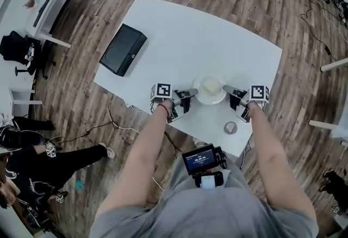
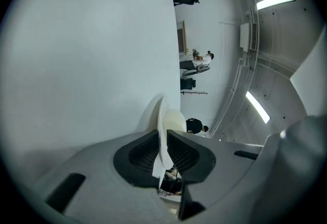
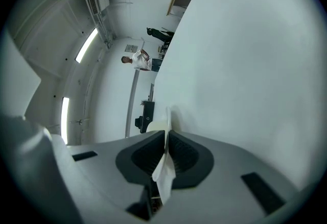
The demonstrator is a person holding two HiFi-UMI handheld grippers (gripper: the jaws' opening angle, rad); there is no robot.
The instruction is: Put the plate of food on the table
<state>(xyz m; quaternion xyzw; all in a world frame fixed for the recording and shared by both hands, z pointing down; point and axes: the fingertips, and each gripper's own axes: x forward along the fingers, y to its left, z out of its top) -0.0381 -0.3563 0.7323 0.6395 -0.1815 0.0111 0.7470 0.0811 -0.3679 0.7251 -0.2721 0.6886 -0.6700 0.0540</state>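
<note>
At upper left of the head view, a flat black case (image 1: 123,49) lies near the left edge of the white surface (image 1: 217,30), well apart from the other items.

Just left of frame centre, the left tongs (image 1: 192,92) point rightward at the plate (image 1: 210,98). In the left gripper view, the left tongs (image 2: 162,135) are clamped on the thin white rim of the plate (image 2: 163,113), one pad on each face of the rim.

At frame centre, the plate sits over the near part of the surface, between the two tools. It carries a pale portion of food (image 1: 211,86). Contact between plate and surface cannot be confirmed.

Right of centre, the right tongs (image 1: 228,89) point leftward at the opposite rim. In the right gripper view, the right tongs (image 3: 166,138) are closed on the rim of the plate (image 3: 167,115).

Below the right tongs, a small round object (image 1: 230,128) rests near the lower right corner of the surface.
</note>
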